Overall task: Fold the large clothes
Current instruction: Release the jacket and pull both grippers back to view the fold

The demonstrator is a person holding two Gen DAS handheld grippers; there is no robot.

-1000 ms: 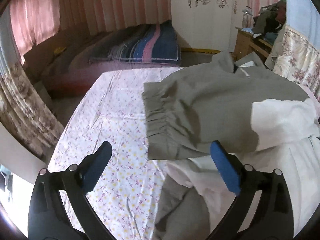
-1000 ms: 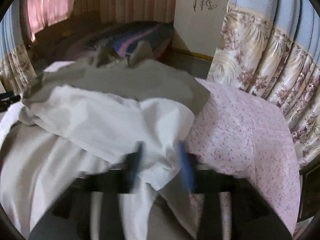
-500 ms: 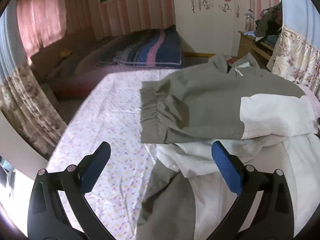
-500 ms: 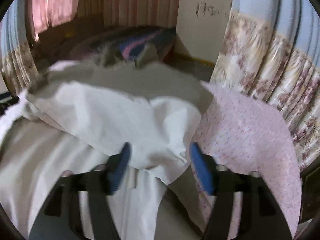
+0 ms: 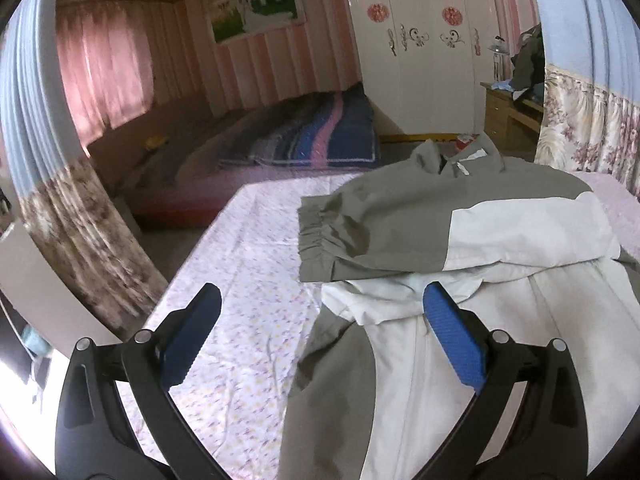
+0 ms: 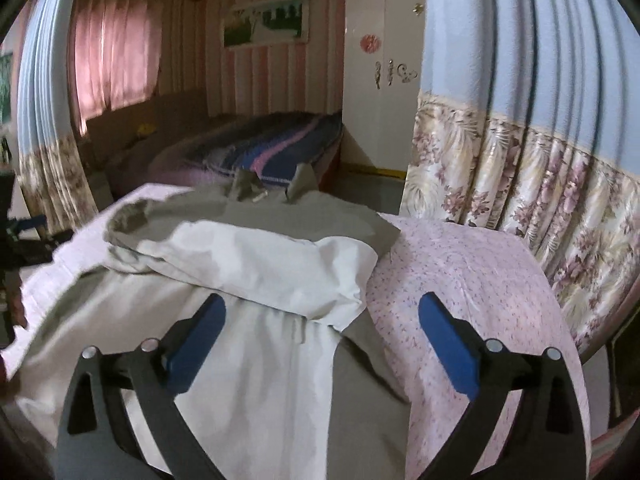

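A wide bed (image 5: pixel 248 320) dressed in a pale pink sheet with tiny flowers fills the foreground, and a large grey-and-white jacket (image 5: pixel 400 216) lies spread across it, toward the side nearest the floral curtain (image 6: pixel 540 184). One sleeve (image 5: pixel 500 236) is folded across the jacket's body, its gathered grey cuff (image 5: pixel 316 236) pointing toward the open part of the sheet and its white upper part lying on the chest; the collar (image 5: pixel 460 156) stands up at the far end. The white front panel and a grey side panel run down toward both cameras.

Beyond the bed sits a low platform with a striped blue and pink blanket (image 5: pixel 320 136), backed by pink striped walls and a white wardrobe (image 5: pixel 420 60).

The left gripper (image 5: pixel 320 336) hangs above the jacket's near edge with its blue pads (image 5: pixel 456 340) spread wide, nothing pinched between them. The right gripper (image 6: pixel 320 340) hovers over the jacket's white front, its jaws opening, the fabric lying loose beneath them and not clamped by the pads (image 6: pixel 196 340)
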